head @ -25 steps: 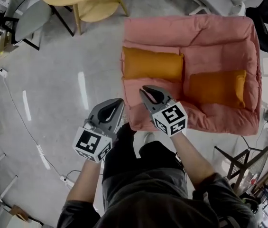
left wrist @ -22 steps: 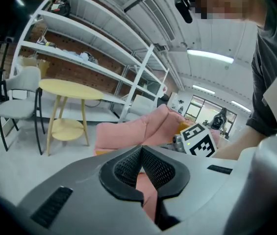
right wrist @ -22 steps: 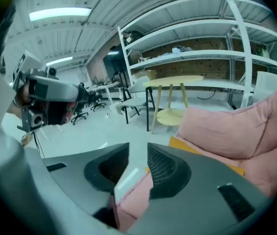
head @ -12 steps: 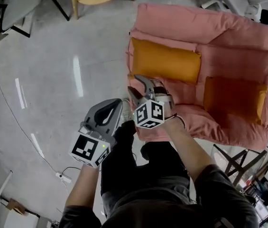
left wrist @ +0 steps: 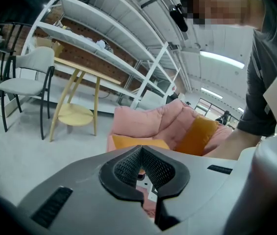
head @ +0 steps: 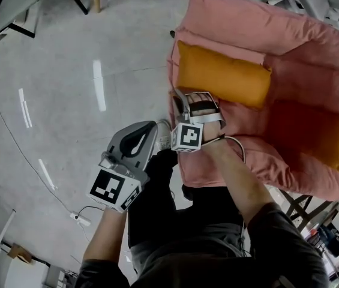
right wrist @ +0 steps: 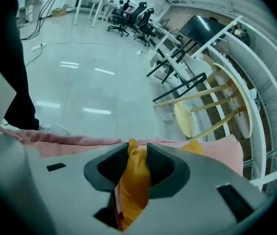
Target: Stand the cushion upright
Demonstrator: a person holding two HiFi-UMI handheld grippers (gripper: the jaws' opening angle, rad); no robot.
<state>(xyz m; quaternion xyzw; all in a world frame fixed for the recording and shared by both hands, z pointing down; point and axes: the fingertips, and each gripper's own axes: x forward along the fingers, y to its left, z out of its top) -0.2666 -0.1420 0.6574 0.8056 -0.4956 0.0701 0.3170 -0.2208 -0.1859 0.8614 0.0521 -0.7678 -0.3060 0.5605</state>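
Two grippers: right gripper (head: 180, 99) fingers closing on orange cushion (head: 223, 77) corner; left gripper (head: 150, 128) fingers clenched, empty.

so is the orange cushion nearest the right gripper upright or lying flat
Lying flat: the orange cushion rests broad face up on the pink sofa, its edge between the closing jaws of the right gripper.

left gripper (head: 150, 131): jaws together, empty, pointing slightly down
right gripper (head: 194, 104): pitched steeply down, jaws closing, cushion (head: 223, 77) edge between them
right arm: stretched forward
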